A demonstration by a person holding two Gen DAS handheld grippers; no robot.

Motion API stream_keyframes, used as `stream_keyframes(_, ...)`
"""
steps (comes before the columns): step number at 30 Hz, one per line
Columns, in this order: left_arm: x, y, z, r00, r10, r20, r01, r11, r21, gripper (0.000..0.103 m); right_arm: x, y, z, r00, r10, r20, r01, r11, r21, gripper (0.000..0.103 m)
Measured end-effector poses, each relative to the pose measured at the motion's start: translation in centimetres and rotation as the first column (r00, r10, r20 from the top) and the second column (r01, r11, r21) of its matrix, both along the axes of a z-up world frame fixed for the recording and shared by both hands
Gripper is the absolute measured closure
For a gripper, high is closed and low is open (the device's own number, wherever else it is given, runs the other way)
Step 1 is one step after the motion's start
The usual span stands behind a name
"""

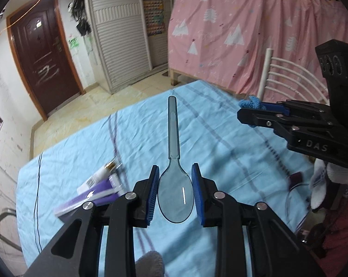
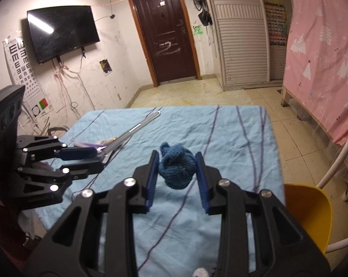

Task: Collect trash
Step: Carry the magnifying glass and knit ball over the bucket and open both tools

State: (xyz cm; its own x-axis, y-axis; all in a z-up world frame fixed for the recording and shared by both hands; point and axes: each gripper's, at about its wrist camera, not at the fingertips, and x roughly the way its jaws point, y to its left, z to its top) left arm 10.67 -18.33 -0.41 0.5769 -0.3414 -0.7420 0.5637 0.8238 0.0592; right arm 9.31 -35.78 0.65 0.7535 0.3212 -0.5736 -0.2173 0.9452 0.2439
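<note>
- Left gripper (image 1: 175, 194) clamps clear spoon (image 1: 175, 184) by the bowl, frame centre: light, stiff, slippery plastic.
- Right gripper (image 2: 177, 180) pinches blue knit wad (image 2: 177, 169), centre: soft, light, squashes easily.

A: Any lettering to read?
B: White "DAS" on the black plastic right gripper (image 1: 250, 112), right of the left claw.
A: More?
B: Rows of "E" on the white eye chart (image 2: 23, 62), far left of the right claw.
</note>
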Motion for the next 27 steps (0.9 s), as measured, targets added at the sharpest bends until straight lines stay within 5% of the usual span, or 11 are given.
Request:
stream_keyframes(20,-2.4,-13.9,3.2,0.975,-0.207,0.086,0.212,0.976,-0.049,0.084,-4.8,-13.1,0.5,0.954,-0.295,0.049,0.292,0.955,0.054,0.073)
stream_keyframes(27,-2.3,-19.7,2.4,0.964,-0.260,0.044,0.263,0.962,-0.076,0.084,-5.0,-17.4,-0.9,0.930,-0.367,0.019,0.363,0.927,0.096,0.073)
